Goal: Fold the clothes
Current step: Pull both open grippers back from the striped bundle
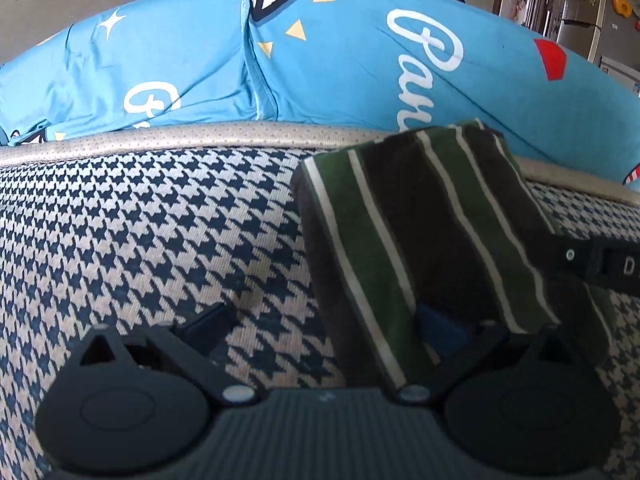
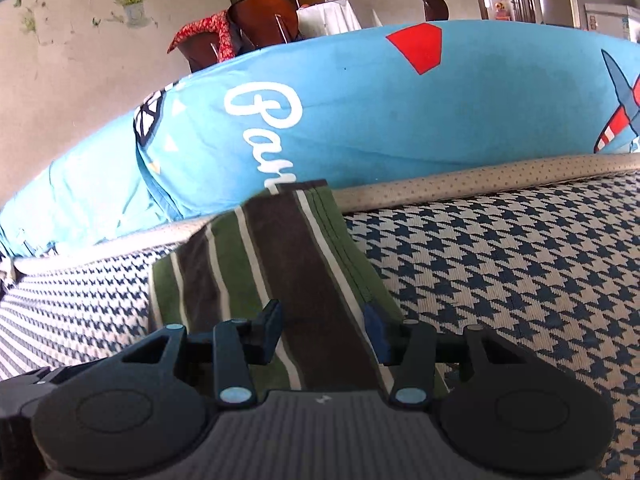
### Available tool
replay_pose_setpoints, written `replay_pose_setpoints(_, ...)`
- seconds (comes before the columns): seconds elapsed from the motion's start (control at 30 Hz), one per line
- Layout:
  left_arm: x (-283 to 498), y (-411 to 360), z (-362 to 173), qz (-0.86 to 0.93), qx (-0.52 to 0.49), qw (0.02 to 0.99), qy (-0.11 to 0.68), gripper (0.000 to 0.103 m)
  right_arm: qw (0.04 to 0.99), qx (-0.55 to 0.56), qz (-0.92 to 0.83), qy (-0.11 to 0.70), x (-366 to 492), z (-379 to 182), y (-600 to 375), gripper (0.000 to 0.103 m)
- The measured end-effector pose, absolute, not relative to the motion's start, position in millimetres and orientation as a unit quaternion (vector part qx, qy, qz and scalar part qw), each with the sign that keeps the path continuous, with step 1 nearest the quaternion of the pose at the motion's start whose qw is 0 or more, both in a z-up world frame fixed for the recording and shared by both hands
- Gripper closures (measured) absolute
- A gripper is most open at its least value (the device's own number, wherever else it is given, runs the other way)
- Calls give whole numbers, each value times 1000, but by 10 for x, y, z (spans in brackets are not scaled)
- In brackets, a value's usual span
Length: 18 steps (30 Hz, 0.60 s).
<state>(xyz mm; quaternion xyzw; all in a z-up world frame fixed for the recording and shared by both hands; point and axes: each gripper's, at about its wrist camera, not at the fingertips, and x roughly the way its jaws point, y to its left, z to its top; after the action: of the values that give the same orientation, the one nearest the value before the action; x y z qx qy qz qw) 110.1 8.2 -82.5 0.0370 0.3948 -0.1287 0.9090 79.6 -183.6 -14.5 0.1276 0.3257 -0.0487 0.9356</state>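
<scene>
Peering along the left claw point(image 1: 324, 328): standing released, jaws spread wide, nothing pinched between them. Lying ahead and to the right of it, a folded striped garment point(image 1: 420, 220), green and dark brown with thin white lines, its near end draping over the claw's right-hand finger. Resting beneath both, houndstooth upholstery point(image 1: 140, 240); rising beyond the claw, a blue printed cushion point(image 1: 360, 72).

Switching to the right claw point(image 2: 322, 332): jaws standing partly apart, the garment's brown stripe running straight between them and on under the camera. Not being able to tell whether the pads are truly pinching the cloth or merely straddling it.

Judging the step: appearing late in the fold, the garment already being a compact, layered packet. Calling next for bringing the left claw onto the packet's free side, then squaring or setting it down without letting the layers slide.

Counting: one striped garment, one blue cushion, one upholstered surface, two claws.
</scene>
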Motion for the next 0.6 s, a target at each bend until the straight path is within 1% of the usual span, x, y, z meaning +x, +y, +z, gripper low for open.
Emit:
replay_pose_setpoints(0.2, 1018, 99, -744, -136, 42, 906, 398, 0, 933, 144, -36, 328, 724, -45, -1910, 57)
replay_pose_setpoints(0.4, 784, 6, -694, -166, 68, 899, 399, 0, 930, 114, -16, 349, 548, 41, -1867, 57)
replay_pose_setpoints(0.6, 617, -52, -792, -174, 92, 891, 409, 0, 921, 85, -24, 379, 427, -15, -1819, 57)
